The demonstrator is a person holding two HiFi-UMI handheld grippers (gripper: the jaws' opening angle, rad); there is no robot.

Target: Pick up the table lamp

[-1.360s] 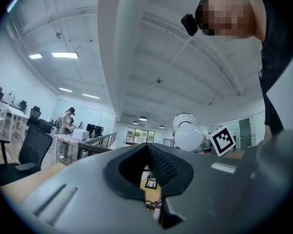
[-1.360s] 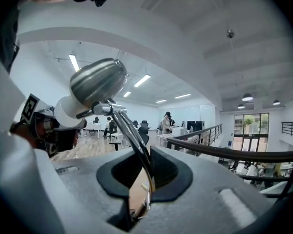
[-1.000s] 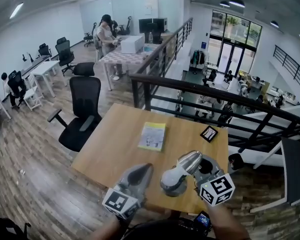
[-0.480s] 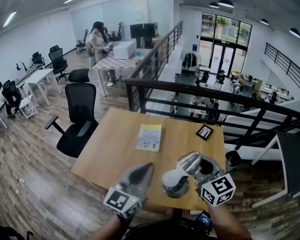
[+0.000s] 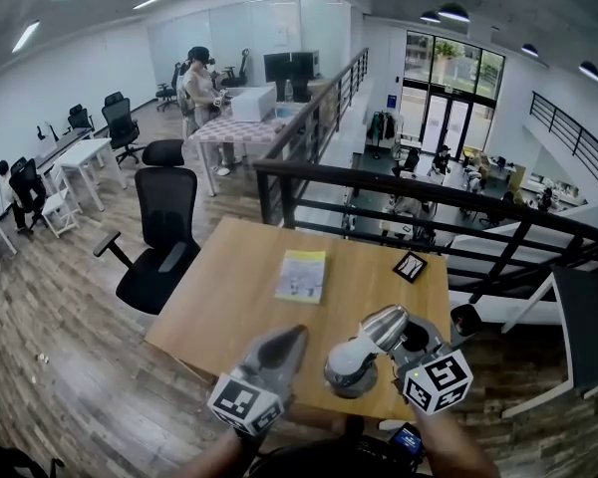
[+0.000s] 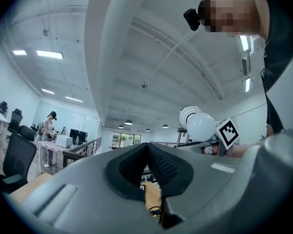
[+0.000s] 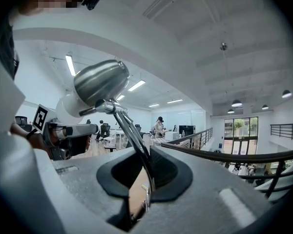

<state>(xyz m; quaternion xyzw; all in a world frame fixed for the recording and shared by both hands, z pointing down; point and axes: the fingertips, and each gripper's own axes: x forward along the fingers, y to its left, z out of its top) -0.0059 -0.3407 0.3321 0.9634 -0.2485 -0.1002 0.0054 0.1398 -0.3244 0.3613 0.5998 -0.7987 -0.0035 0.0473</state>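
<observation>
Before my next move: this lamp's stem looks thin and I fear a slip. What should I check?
1. Right gripper shut on the table lamp: ok, its jaws pinch the thin metal stem.
2. Left gripper out of the way: ok, shut, empty, beside the lamp.
3. Lamp lifted off the table: cannot tell from the head view.
4. Booklet and black card clear of the lamp: ok, both lie farther along the table.

Booklet (image 5: 302, 275) on table (image 5: 219, 297), behind lamp (image 5: 364, 352)
</observation>
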